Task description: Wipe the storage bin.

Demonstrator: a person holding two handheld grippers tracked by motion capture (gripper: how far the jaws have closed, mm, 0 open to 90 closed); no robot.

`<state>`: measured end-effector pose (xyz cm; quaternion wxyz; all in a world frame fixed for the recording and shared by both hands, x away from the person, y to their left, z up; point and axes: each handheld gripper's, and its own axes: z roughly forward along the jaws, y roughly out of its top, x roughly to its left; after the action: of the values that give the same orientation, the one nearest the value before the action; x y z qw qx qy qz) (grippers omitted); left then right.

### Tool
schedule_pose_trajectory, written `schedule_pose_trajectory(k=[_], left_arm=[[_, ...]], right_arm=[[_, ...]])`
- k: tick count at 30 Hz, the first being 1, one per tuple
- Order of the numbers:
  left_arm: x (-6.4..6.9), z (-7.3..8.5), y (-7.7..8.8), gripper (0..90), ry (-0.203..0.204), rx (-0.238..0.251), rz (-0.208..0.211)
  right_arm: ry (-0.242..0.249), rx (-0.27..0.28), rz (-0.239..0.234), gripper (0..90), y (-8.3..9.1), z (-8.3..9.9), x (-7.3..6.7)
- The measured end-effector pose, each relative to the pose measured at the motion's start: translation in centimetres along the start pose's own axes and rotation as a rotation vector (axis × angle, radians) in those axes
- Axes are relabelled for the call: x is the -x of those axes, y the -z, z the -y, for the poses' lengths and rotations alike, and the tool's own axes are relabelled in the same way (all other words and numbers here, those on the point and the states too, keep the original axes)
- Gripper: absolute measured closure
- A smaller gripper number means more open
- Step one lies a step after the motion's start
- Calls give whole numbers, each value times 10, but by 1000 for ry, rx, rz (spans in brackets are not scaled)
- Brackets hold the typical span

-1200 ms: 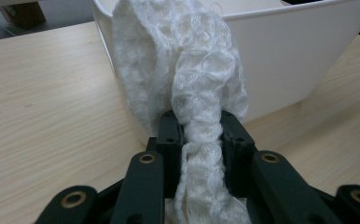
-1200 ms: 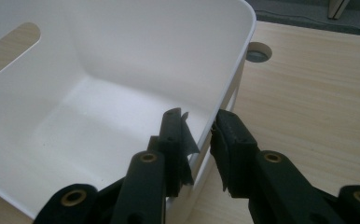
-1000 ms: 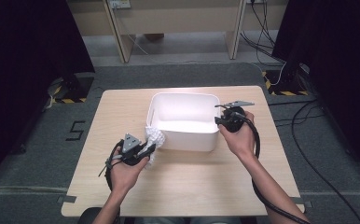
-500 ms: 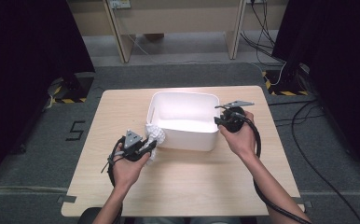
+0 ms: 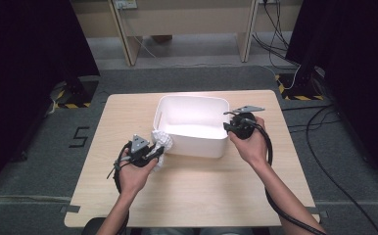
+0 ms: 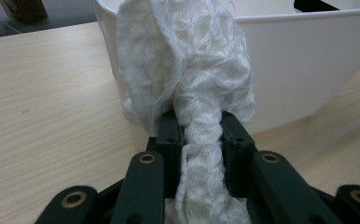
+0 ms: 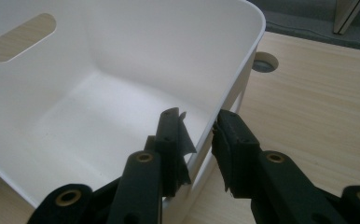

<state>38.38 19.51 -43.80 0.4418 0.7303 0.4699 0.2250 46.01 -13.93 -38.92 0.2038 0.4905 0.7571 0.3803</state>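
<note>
Pale wood counter carries everything, dark floor around it. Nearest, the left gripper has its jaws clamped tight on a white cloth, which stands bunched and upright against the tub's near-left corner, long axis running up out of the jaws. To drop it in cleanly, lift until the cloth clears the rim. Farther on, the right gripper straddles the right wall, jaws lately eased and not quite pinching.
</note>
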Motion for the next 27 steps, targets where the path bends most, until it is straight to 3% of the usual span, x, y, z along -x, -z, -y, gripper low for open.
schedule_pose_trajectory(k=[27], left_arm=[[-7, 12, -19, 730, 6, -58, -20]], right_arm=[[-6, 15, -37, 701, -1, 0, 1]])
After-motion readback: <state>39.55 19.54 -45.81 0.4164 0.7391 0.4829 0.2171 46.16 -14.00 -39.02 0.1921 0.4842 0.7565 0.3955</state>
